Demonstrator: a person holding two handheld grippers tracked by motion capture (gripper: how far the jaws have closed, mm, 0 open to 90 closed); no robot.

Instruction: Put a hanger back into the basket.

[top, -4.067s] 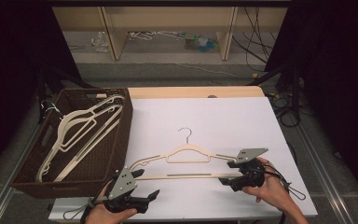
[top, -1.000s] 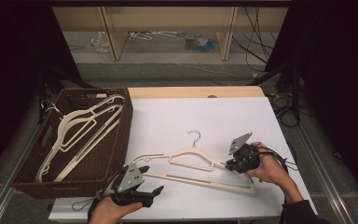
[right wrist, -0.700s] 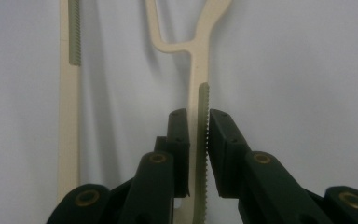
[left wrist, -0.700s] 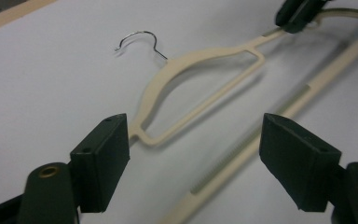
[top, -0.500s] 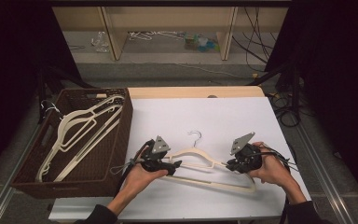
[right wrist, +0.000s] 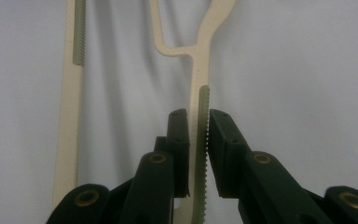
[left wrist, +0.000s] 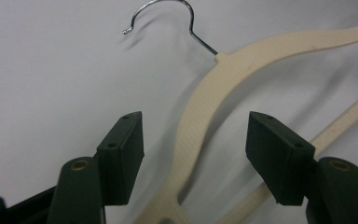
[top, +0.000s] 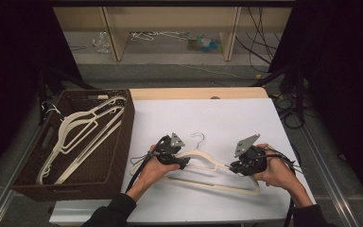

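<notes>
The cream plastic hanger [top: 203,165] lies on the white desk [top: 208,118] toward its near edge, roughly midway between the left and right edges, with its metal hook [top: 197,138] pointing toward the far edge. The right gripper [top: 236,166] is clamped on the hanger's right shoulder; in the right gripper view its jaws pinch the ribbed anti-slip strip [right wrist: 204,140] from both sides, presumably to steady that end. The left gripper [top: 183,163] sits over the left shoulder near the neck; in the left gripper view its jaws stand half-wide with the arm [left wrist: 200,135] passing between them, neither pad touching it, and they have just been closing. The likely intent is a two-point hold so the hanger can be lifted level. A brown wicker basket [top: 28,175] stands at the desk's left edge, holding other cream hangers [top: 82,130], which suggests it is the destination. Cables [top: 293,111] trail off the right edge.
</notes>
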